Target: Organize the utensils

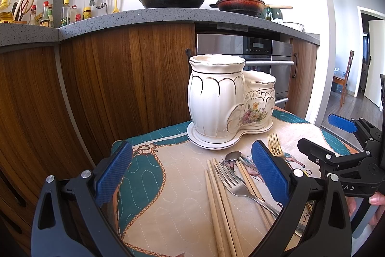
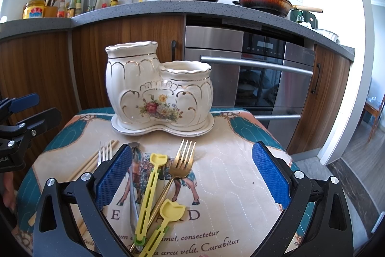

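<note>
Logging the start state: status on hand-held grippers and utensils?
Left hand-held gripper open, right hand-held gripper open, both empty. Chopsticks, forks, yellow tongs loose on mat. Ceramic holder empty, unobstructed.

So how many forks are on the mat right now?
2. A silver fork lies across the chopsticks at the mat's left. A gold fork lies mid-mat, by the yellow plastic utensils. More could hide under the grippers.

Open right tongs (image 2: 192, 175) above gold fork (image 2: 180, 166), yellow tongs (image 2: 149, 194), ceramic holder (image 2: 158, 86) behind
</note>
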### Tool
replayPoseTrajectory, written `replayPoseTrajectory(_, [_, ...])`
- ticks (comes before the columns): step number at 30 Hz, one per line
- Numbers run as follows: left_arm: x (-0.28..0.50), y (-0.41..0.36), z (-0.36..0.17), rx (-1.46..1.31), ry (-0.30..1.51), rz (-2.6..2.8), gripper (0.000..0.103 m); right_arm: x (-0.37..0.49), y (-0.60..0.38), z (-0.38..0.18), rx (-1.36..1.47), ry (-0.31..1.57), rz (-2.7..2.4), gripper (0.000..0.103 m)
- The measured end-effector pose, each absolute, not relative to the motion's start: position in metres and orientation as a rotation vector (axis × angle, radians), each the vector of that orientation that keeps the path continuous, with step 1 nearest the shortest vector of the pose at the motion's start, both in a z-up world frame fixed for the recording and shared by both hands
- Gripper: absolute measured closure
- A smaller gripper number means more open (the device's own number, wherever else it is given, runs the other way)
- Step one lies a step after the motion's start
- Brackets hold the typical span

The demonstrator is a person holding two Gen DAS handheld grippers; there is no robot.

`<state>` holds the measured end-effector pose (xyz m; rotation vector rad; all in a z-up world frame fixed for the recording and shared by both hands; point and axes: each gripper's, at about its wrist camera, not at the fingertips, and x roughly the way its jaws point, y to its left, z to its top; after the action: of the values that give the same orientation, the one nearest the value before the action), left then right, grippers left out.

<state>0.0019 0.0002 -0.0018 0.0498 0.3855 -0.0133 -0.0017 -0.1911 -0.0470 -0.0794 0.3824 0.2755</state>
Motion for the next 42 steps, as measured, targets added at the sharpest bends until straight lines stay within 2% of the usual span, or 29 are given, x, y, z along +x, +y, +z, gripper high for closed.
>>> replayPoseTrajectory(37, [0.002,0.003,-0.010,0.022,0.387,0.001,0.005,0.005,-0.200,-0.049,-0.070,0.411,0.226,0.004])
replayPoseTrajectory(42, [0.006,0.015,-0.012,-0.045,0.458,-0.047,0.005,0.008,-0.214,-0.045,-0.033,0.437,0.222,0.004])
